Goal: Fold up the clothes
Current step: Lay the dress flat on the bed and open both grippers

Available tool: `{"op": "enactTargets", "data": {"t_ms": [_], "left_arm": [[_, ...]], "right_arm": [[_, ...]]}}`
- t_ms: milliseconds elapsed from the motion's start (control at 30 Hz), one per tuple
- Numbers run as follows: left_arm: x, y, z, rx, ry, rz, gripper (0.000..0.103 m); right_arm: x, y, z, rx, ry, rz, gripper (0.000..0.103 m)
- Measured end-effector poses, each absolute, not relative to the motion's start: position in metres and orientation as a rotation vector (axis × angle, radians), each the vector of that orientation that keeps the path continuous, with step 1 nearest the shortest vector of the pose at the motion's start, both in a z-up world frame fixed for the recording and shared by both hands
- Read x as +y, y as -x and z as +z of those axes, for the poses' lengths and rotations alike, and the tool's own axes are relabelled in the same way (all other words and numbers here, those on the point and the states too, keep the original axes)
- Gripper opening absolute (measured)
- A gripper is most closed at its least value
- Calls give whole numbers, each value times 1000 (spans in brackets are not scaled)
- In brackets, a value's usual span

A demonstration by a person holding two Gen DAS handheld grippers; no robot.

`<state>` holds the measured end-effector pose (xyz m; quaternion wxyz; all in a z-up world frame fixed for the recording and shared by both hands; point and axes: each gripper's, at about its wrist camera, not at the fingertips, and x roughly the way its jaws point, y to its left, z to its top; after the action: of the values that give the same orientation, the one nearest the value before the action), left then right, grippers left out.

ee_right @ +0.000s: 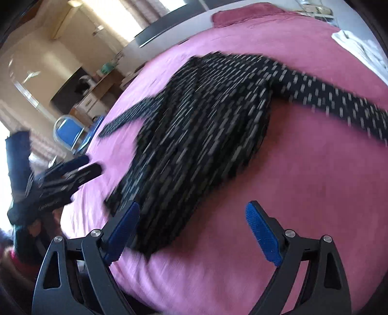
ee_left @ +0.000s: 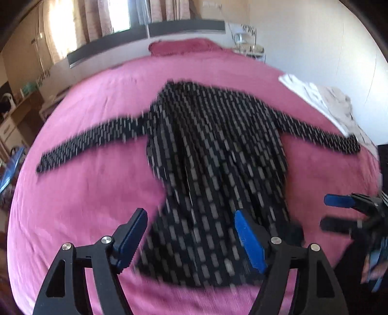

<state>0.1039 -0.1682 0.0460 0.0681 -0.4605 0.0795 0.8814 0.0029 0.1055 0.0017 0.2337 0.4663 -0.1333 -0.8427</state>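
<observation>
Both tools, left (ee_left: 191,240) and right (ee_right: 194,235), tilt downward, spread empty, over the sweater (ee_left: 213,169).

Home bedroom: bed (ee_left: 97,206) with pink sheet, matching pillow (ee_left: 184,46) at a dark headboard (ee_left: 186,27), curtained window (ee_left: 101,21), wooden dresser (ee_left: 21,106), blue chair (ee_right: 69,133).

Bright window (ee_left: 114,17) daylight, motion blur, fisheye warping.

One patterned top (ee_left: 213,150), two grippers, one pillow (ee_left: 184,46).
</observation>
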Motion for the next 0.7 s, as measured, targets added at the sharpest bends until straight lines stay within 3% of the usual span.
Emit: {"op": "enactTargets", "data": {"t_ms": [133,333,700], "left_arm": [[-181,-133,24,244,1470,2667,76],[-207,-149,17,213,1502,2720,76],[-237,-142,-15,188,1596,2675,76]], "right_arm": [[60,-53,0,-105,-1228,-2346,92],[54,-50,-12,-268,-1234,-2370,92],[24,-28,-52,-135,-1292,-2452,90]]}}
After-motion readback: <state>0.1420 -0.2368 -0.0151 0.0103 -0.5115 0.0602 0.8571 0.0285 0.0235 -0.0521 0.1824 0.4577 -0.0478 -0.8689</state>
